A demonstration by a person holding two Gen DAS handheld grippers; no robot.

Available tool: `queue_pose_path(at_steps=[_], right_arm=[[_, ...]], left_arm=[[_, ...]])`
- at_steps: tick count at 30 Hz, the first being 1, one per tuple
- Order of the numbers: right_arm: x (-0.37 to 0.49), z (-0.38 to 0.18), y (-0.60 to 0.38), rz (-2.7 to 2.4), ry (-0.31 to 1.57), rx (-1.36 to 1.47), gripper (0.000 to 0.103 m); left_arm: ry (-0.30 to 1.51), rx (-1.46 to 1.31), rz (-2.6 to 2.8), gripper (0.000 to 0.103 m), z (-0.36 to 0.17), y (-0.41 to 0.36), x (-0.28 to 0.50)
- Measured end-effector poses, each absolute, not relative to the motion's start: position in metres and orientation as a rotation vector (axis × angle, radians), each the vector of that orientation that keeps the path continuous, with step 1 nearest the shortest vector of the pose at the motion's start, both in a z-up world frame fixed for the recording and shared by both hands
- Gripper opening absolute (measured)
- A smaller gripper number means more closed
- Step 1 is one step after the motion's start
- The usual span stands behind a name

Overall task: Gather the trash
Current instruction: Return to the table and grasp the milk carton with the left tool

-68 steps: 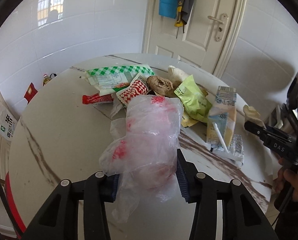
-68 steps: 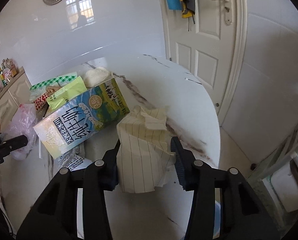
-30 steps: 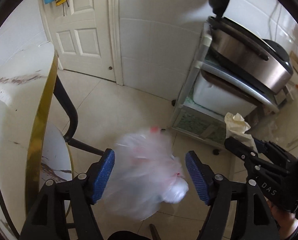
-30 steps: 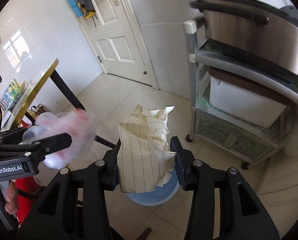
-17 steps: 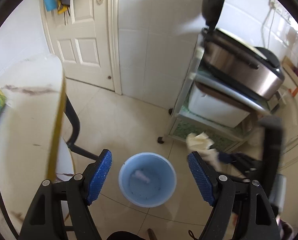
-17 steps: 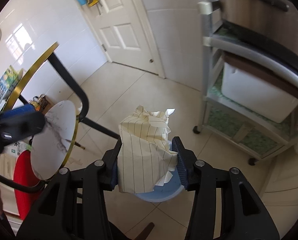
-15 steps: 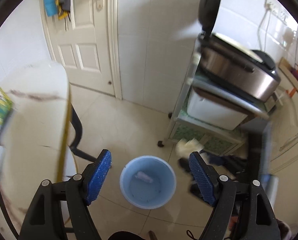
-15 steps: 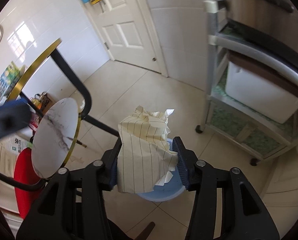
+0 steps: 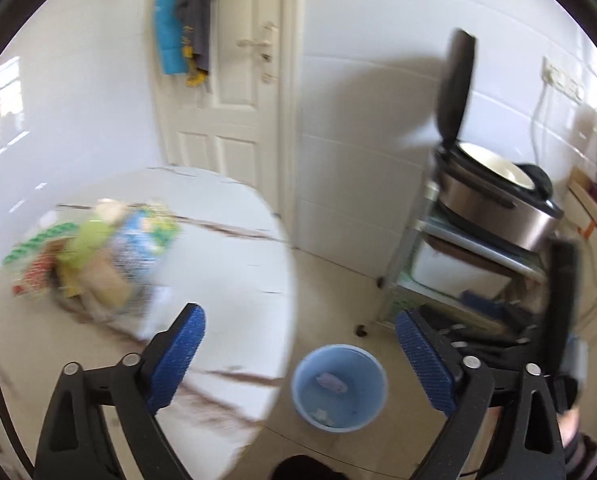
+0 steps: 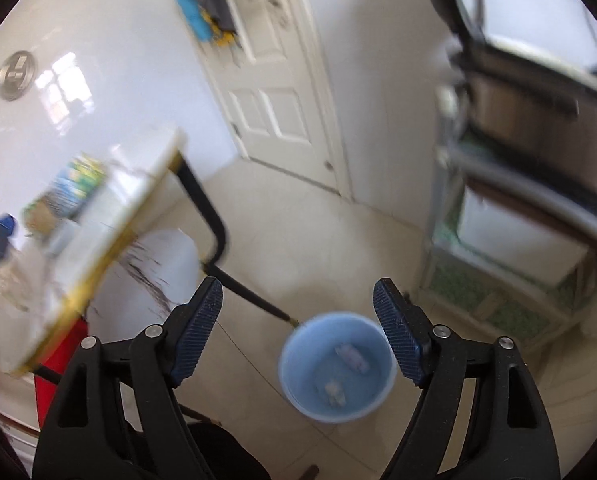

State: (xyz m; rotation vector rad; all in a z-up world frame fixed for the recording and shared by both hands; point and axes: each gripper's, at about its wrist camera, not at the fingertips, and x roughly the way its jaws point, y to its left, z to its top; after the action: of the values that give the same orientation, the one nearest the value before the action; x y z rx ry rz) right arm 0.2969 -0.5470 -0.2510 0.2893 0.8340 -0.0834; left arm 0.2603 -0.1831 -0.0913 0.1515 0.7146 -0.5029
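Grippers first: our left gripper (image 9: 300,350) and right gripper (image 10: 298,330) both have jaws that have just been opening; they stand wide apart with nothing between them. Below sits the blue bucket (image 10: 298,394) on the floor, holding a few scraps. The remaining trash pile (image 9: 98,256) lies on the round table (image 9: 226,280), well apart from the bucket. We judge the risk is in hurrying back: both views are blurred, so a rushed grab could scatter wrappers or knock the carton over the table edge.
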Motion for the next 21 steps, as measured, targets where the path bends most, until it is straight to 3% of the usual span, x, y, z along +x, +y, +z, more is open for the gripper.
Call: queue_pose_path(at_steps=[2,8,21], right_arm=[[0.298,-0.23,-0.529,-0.058,0.791,0.253,0.088],[0.315,-0.186,-0.462,0.051,0.719,0.158,0.088],[0.383,-0.196,-0.368,0.132,0.785,0.05,0.088]], left_arm=[[0.696,0.136,-0.463,0.097,-0.085,-0.157,0.254],[0.683,0.07,-0.369,0.1,-0.073,-0.092,0.255],[0.803,0.01,-0.291,0.1,-0.083,-0.067,0.341]])
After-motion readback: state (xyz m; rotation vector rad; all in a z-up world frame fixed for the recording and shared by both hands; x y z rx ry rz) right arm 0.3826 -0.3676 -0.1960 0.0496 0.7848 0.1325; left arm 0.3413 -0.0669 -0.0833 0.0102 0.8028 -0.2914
